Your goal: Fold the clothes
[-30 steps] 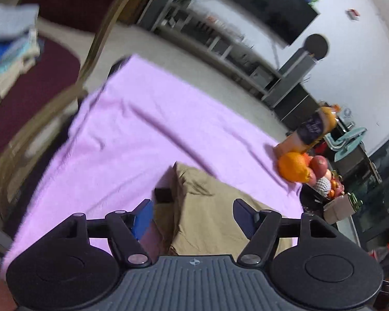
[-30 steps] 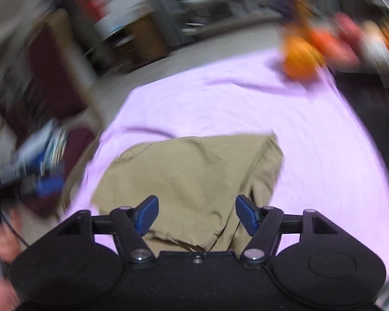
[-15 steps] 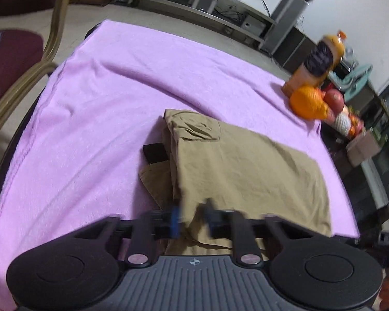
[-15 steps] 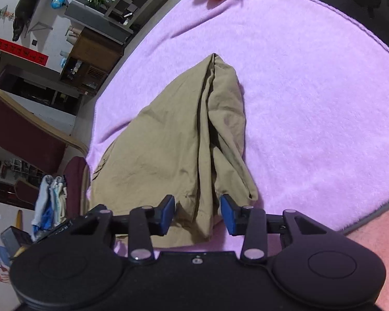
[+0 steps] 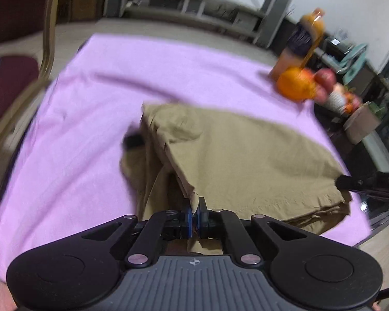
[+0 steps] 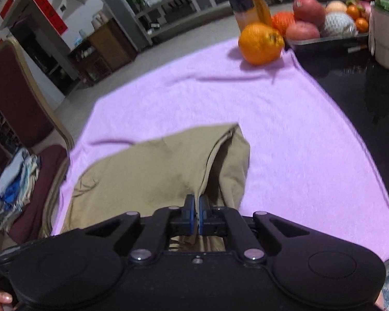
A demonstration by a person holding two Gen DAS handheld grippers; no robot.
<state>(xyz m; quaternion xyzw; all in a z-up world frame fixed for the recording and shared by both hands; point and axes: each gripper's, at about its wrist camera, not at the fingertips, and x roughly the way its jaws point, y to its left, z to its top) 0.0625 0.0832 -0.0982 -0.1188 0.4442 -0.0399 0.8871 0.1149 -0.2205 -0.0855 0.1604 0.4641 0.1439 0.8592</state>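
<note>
Left wrist view, nearest: the left tool [image 5: 193, 213] was clenched on a raised corner of the khaki garment [image 5: 246, 160], its blue pads pinched tight on the cloth edge. Right wrist view showed the same at the other end: the right tool [image 6: 196, 213] was clamped on a gathered edge of the garment [image 6: 155, 171], with a loose fold hanging just to its right. Holding both near corners at once would let the person carry that edge evenly across for a fold, I judge, rather than dragging one side.

Beyond the tools, the garment lay partly doubled over on the purple towel [image 5: 77, 129] that covered the worktop, near its front edge, giving a soft, clean surface to fold on. A small dark object [image 5: 133, 140] peeked out at the garment's left side; what it was, I cannot tell.

At the far right corner sat an orange [image 6: 260, 44], a juice bottle [image 6: 249, 2] and more fruit, well clear of the folding area. A chair [image 6: 18, 103] at the left held stacked clothes [image 6: 13, 184].
</note>
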